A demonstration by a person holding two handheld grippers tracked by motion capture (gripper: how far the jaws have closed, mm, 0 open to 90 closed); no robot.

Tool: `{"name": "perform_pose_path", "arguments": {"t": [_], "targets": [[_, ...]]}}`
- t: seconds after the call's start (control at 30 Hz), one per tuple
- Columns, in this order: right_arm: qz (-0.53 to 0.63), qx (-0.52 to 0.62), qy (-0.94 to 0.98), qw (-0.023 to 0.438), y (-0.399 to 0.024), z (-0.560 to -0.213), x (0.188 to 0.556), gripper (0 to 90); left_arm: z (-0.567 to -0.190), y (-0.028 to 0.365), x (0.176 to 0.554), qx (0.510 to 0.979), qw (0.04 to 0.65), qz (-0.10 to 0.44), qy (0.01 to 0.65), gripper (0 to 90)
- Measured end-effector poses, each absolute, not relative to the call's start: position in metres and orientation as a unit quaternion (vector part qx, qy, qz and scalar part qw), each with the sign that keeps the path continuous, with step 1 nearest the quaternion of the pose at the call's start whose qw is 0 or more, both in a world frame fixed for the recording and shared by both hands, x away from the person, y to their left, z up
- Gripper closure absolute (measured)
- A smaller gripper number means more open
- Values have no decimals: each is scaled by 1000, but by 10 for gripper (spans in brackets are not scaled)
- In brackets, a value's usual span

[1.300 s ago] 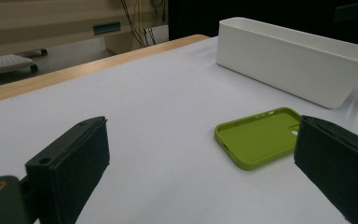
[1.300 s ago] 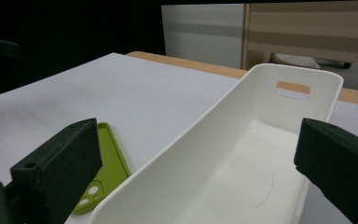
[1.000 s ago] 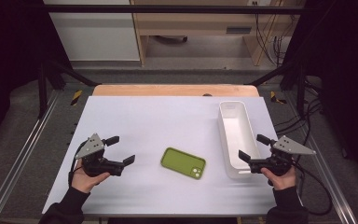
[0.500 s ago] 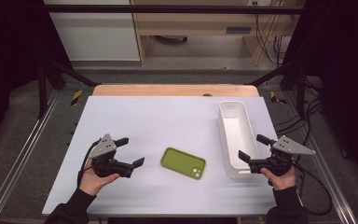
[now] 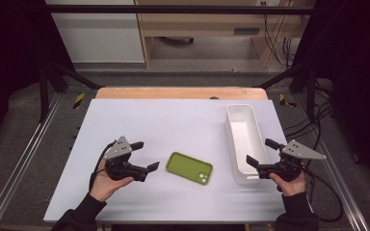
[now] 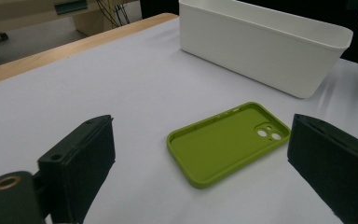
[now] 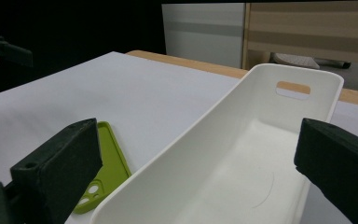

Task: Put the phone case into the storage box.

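A long white plastic bin (image 5: 242,139) is sitting empty at centre right of the white table (image 5: 173,120), its near end lying between the right gripper (image 5: 264,156)'s spread jaws. A green phone case (image 5: 189,168) is lying hollow side up at lower centre, apart from the bin, with bare tabletop around it, and the left gripper (image 5: 144,155) is hovering just left of it, jaws spread wide and holding nothing

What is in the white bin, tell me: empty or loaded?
Empty. The right gripper view looks into the white bin and shows bare floor and walls; the green phone case lies outside it on the table.
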State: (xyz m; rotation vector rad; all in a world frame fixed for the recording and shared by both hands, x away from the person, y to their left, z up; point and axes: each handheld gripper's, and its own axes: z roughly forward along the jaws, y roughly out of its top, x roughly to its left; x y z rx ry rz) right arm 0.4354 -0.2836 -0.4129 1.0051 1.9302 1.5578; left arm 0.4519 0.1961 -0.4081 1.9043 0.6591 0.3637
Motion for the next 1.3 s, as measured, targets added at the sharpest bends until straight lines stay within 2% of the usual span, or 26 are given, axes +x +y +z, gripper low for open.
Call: {"name": "perform_pose_path", "arguments": {"t": [0.6, 1.3], "targets": [[564, 367, 703, 229, -283, -413, 435, 12, -427, 149, 451, 824, 486, 115, 266, 231], [562, 369, 704, 229, -283, -413, 435, 12, -451, 91, 449, 868, 430, 69, 238, 684]]}}
